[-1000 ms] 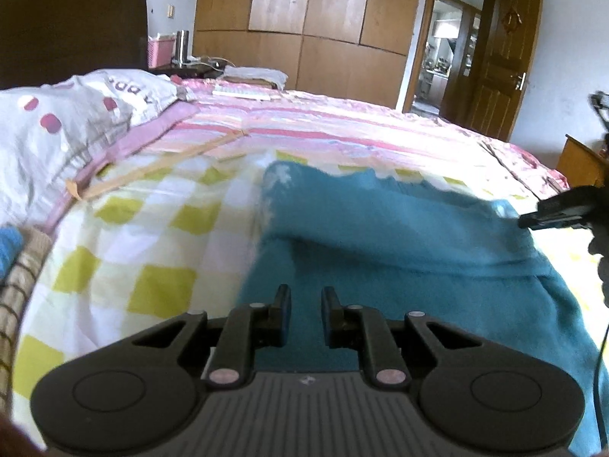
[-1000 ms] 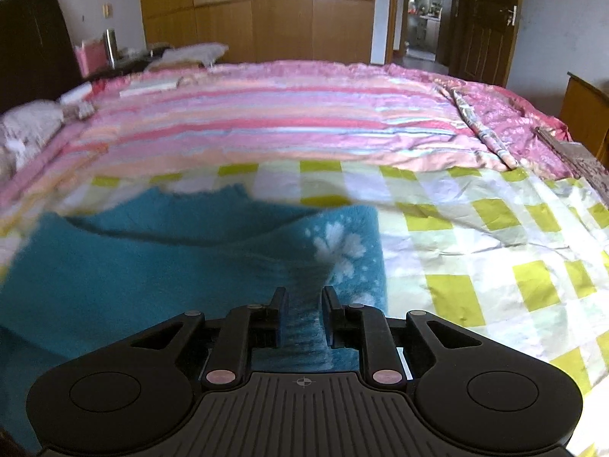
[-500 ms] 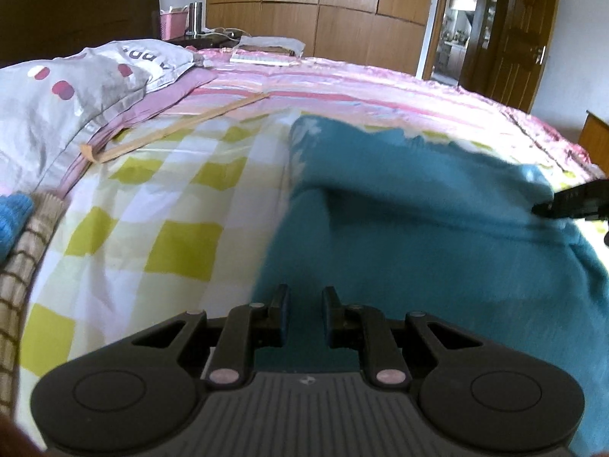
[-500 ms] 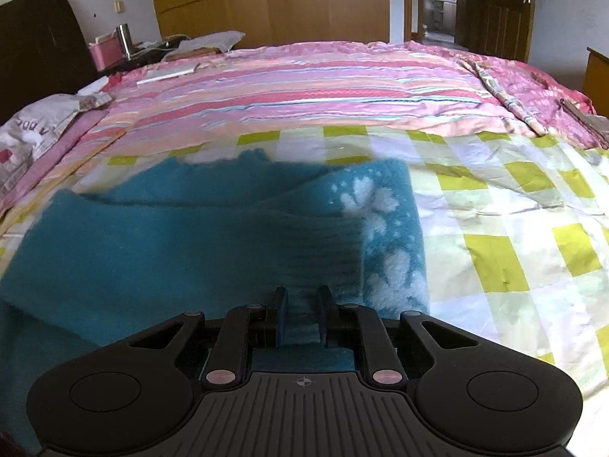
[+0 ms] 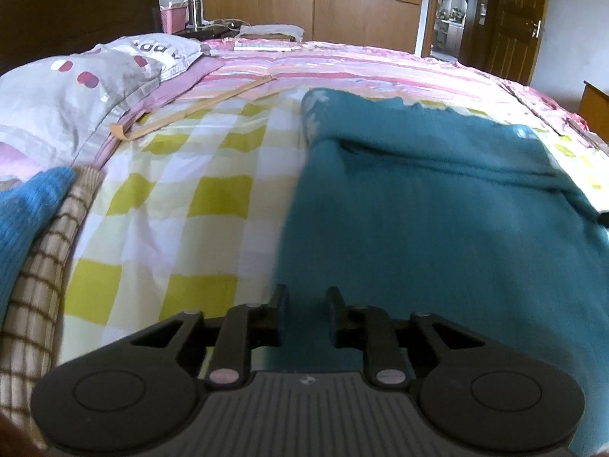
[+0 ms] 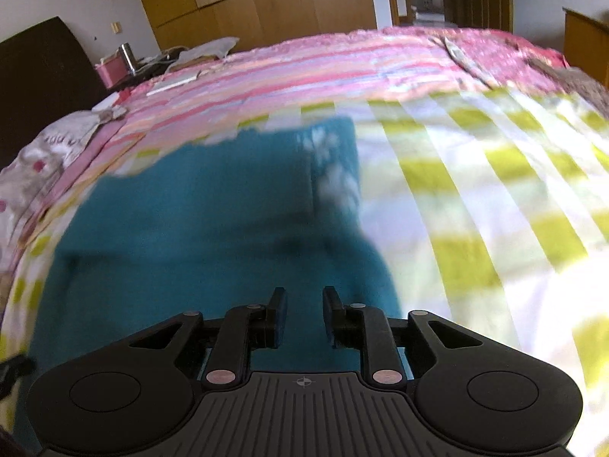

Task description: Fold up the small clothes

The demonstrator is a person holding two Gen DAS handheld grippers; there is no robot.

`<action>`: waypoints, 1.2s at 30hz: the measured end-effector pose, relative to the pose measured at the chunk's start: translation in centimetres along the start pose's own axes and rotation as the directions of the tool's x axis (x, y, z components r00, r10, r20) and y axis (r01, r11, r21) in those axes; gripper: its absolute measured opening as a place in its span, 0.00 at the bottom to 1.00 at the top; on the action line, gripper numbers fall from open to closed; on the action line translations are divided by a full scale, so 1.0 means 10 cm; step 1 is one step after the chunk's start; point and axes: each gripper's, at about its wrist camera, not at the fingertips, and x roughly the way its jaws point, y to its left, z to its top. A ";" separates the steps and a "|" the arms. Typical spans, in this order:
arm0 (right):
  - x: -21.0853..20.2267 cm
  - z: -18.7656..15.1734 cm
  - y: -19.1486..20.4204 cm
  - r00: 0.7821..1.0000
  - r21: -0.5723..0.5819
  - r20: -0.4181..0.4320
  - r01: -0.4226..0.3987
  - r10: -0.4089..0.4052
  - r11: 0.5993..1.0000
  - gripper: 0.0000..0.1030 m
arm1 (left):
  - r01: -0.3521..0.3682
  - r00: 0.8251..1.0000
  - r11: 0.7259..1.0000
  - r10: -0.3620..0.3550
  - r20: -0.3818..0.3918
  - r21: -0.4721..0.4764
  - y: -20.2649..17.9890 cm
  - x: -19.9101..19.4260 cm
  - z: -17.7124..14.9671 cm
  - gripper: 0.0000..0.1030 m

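Observation:
A teal knitted garment (image 5: 437, 205) with white flower marks lies on the yellow-checked bed sheet (image 5: 182, 205), its far part folded over itself. It also shows in the right wrist view (image 6: 198, 221). My left gripper (image 5: 304, 312) hovers over the garment's near left edge, jaws slightly apart with nothing between them. My right gripper (image 6: 303, 310) hovers over the garment's near right part, jaws slightly apart and empty. The right wrist view is blurred by motion.
A grey pillow with red dots (image 5: 76, 87) lies at the left. A blue knit item (image 5: 26, 213) and a brown checked cloth (image 5: 42, 289) lie at the near left. A pink striped blanket (image 5: 361, 64) covers the far bed. Wardrobes and a door stand behind.
Both grippers have let go of the teal garment and pulled back towards its near side. The folded part now lies flat. The jaws of both have opened a little.

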 end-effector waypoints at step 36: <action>-0.83 -1.36 -0.32 0.990 0.092 -0.138 0.001 0.012 0.996 0.41 | 0.080 0.972 0.997 -0.083 -0.222 -0.023 0.00 -0.47 -0.49 0.36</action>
